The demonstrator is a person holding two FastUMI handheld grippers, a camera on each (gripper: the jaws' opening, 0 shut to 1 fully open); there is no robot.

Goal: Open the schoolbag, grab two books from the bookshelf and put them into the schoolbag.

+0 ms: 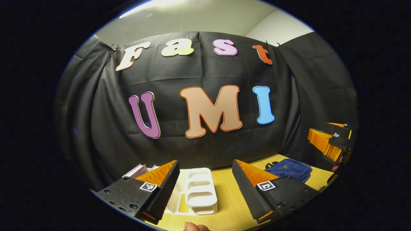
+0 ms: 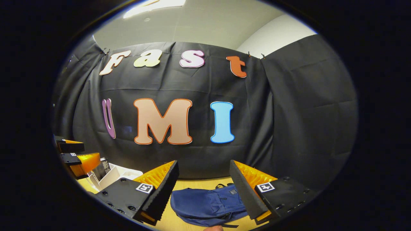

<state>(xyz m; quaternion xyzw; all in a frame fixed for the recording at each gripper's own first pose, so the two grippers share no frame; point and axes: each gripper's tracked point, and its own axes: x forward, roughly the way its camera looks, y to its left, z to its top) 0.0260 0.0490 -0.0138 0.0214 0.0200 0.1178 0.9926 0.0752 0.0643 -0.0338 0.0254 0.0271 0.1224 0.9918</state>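
The bag point(image 2: 208, 203) is seen lying flat on the surface point(image 2: 199, 183), directly ahead of the gaping, empty right tool point(image 2: 204, 187); the left tool point(image 1: 205, 187), likewise agape, is pointed at the bookshelf point(image 1: 196, 191).

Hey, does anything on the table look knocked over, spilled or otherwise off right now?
Nothing stands out. The blue schoolbag lies flat on the table, the white bookshelf sits there with books at its far side, and both grippers, left and right, hover open above.

Blue schoolbag point(image 2: 205, 202), white bookshelf point(image 1: 197, 191), yellow table point(image 1: 229, 199)
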